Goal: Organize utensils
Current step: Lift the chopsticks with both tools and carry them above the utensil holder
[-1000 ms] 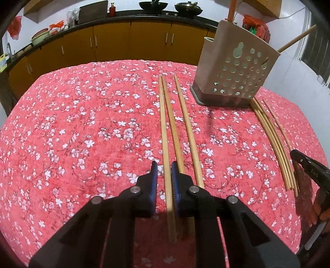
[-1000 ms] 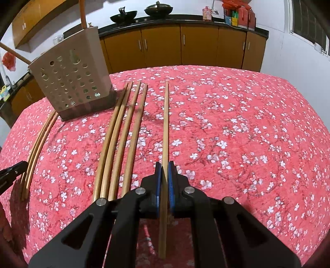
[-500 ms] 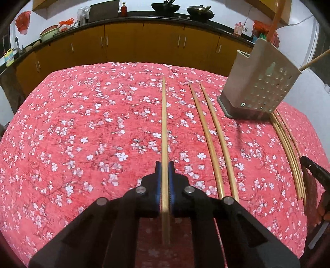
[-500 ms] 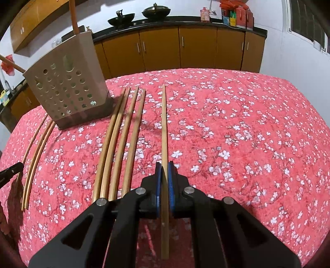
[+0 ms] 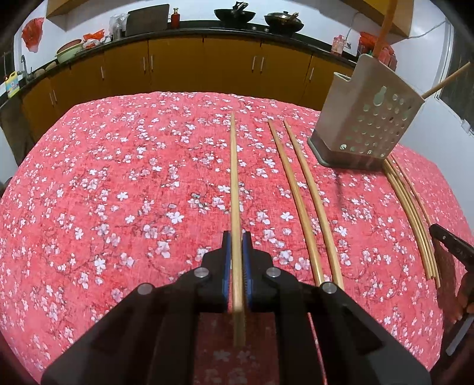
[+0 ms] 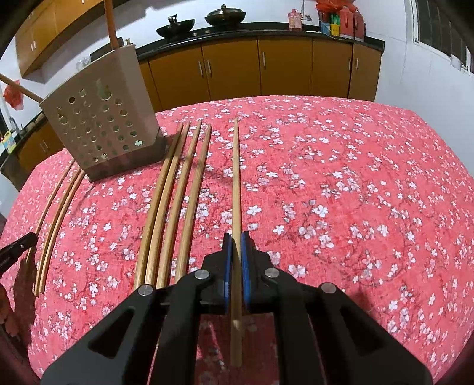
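No readable writing; both tongs clamp bare chopsticks.

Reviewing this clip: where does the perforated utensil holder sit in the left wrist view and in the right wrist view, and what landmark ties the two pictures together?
Left wrist view: the utensil holder stands upper right on the tablecloth, right of two loose chopsticks.
Right wrist view: the utensil holder stands upper left, left of four loose chopsticks.
Shared landmark: the two black woks on the counter above the cabinets.
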`<state>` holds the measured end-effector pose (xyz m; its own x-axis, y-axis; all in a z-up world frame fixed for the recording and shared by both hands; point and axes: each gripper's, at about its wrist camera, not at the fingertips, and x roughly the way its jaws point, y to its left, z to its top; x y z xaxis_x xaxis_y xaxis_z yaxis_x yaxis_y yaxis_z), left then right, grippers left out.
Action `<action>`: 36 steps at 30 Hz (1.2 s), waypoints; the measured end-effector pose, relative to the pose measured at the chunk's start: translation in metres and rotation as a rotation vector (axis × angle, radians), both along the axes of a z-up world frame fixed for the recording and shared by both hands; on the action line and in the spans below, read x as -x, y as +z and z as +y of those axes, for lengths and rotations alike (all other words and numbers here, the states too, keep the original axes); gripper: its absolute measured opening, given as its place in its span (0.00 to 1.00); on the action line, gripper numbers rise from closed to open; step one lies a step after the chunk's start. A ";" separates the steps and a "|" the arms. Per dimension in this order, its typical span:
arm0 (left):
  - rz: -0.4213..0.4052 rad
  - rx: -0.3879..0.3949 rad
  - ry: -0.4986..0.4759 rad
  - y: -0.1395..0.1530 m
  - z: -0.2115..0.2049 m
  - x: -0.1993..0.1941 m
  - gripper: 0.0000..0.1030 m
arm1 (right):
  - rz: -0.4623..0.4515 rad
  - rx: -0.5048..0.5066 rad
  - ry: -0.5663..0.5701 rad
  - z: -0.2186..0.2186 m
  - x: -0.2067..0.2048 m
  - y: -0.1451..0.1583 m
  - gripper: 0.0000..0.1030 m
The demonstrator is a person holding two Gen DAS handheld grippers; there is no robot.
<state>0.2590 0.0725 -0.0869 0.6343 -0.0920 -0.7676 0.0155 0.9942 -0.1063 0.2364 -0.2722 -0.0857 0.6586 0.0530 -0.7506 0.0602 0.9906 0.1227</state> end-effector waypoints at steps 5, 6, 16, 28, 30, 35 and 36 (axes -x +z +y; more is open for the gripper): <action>0.001 -0.012 -0.003 0.002 0.002 0.003 0.10 | 0.000 0.006 0.009 0.002 0.006 0.001 0.07; 0.001 -0.013 -0.004 0.002 0.001 0.005 0.10 | 0.000 0.003 0.009 0.002 0.006 0.001 0.07; 0.005 -0.032 -0.005 0.003 -0.005 0.013 0.08 | -0.004 -0.031 0.005 -0.004 0.008 0.002 0.07; -0.012 -0.024 -0.005 0.036 0.005 0.017 0.08 | -0.164 -0.040 -0.014 -0.013 0.032 0.052 0.07; -0.039 -0.018 -0.005 0.049 0.008 0.019 0.08 | -0.194 -0.042 -0.023 -0.016 0.034 0.062 0.07; -0.119 -0.013 -0.001 0.081 0.012 0.024 0.08 | -0.257 -0.044 -0.035 -0.022 0.038 0.082 0.07; -0.143 -0.010 0.000 0.090 0.013 0.026 0.08 | -0.272 -0.042 -0.037 -0.023 0.039 0.087 0.07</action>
